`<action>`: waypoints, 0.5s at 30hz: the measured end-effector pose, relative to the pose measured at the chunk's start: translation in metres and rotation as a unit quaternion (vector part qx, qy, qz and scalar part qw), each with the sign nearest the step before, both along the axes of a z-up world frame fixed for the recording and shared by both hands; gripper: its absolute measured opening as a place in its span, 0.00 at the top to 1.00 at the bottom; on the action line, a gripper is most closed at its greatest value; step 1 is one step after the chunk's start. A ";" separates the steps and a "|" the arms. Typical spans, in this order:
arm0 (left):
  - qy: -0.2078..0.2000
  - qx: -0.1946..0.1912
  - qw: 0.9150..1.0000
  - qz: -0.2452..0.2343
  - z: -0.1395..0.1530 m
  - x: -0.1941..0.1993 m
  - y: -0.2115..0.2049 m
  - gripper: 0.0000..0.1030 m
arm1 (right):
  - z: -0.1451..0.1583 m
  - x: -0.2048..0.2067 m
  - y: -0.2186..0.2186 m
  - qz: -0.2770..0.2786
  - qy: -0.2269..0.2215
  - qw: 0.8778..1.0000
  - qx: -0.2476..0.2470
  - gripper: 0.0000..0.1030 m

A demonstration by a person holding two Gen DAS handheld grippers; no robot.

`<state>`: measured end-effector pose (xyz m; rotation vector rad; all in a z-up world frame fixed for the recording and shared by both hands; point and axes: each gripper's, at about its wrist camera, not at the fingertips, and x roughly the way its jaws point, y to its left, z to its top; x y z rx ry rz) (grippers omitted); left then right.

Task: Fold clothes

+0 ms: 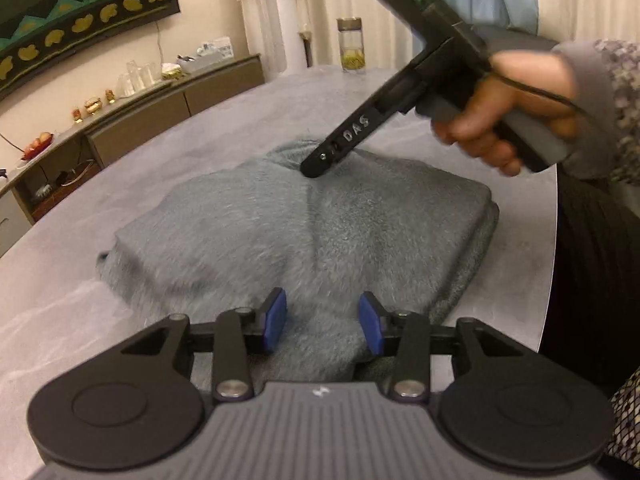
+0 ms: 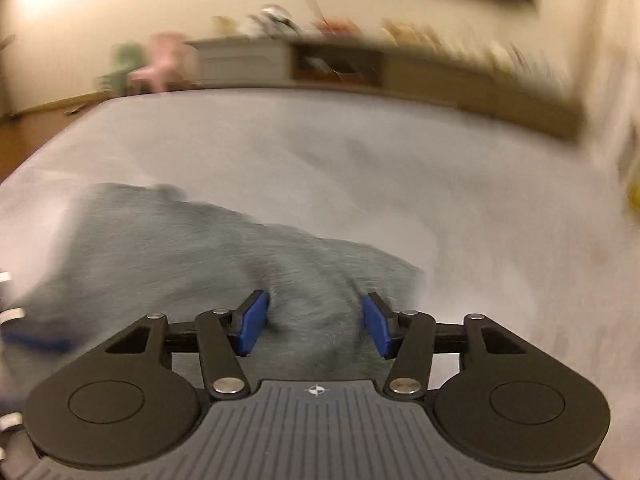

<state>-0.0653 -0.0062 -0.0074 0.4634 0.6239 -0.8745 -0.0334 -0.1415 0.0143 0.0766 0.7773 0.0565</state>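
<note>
The left gripper (image 1: pixel 322 322) hangs low over the near edge of a grey fuzzy garment (image 1: pixel 304 232), its blue pads (image 1: pixel 275 320) parted with fabric showing between them but not pinched, so it reads as released. The right gripper (image 2: pixel 316 322) also stands spread, pads clear of the cloth beneath; from the left wrist view its black finger (image 1: pixel 340 146) points down at the far middle of the garment, held in the person's hand (image 1: pixel 508 120). The garment lies bunched into a rough, thick bundle on the grey marbled surface (image 1: pixel 72 272), near the edge closest to the person, with a ridge running up its middle. It looks like a fold has been laid and let go, mid-task. The next move likely calls for picking a fresh edge, pinching through several thick layers, and bringing it over evenly without dragging the pile.
</note>
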 end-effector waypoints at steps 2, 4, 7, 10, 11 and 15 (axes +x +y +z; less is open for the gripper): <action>-0.005 -0.026 1.000 0.002 0.014 -0.001 0.012 0.62 | 0.016 -0.019 -0.004 -0.040 -0.029 0.999 -0.015 0.39; -0.029 -0.033 0.999 -0.006 0.027 -0.002 0.020 0.58 | 0.034 -0.054 0.002 -0.031 -0.066 0.997 -0.006 0.39; -0.037 -0.014 0.998 -0.044 0.030 -0.003 0.025 0.57 | 0.032 -0.098 0.027 0.052 -0.061 0.996 0.031 0.39; -0.033 0.022 0.996 -0.081 0.017 -0.007 0.018 0.57 | 0.009 -0.123 0.059 0.146 -0.020 0.989 0.017 0.41; -0.032 0.036 0.995 -0.087 0.011 -0.006 0.015 0.56 | -0.004 -0.118 0.066 0.155 -0.003 0.988 -0.009 0.41; -0.039 0.060 0.996 -0.050 -0.009 0.014 0.008 0.54 | -0.013 -0.083 0.056 0.132 -0.033 0.990 -0.033 0.41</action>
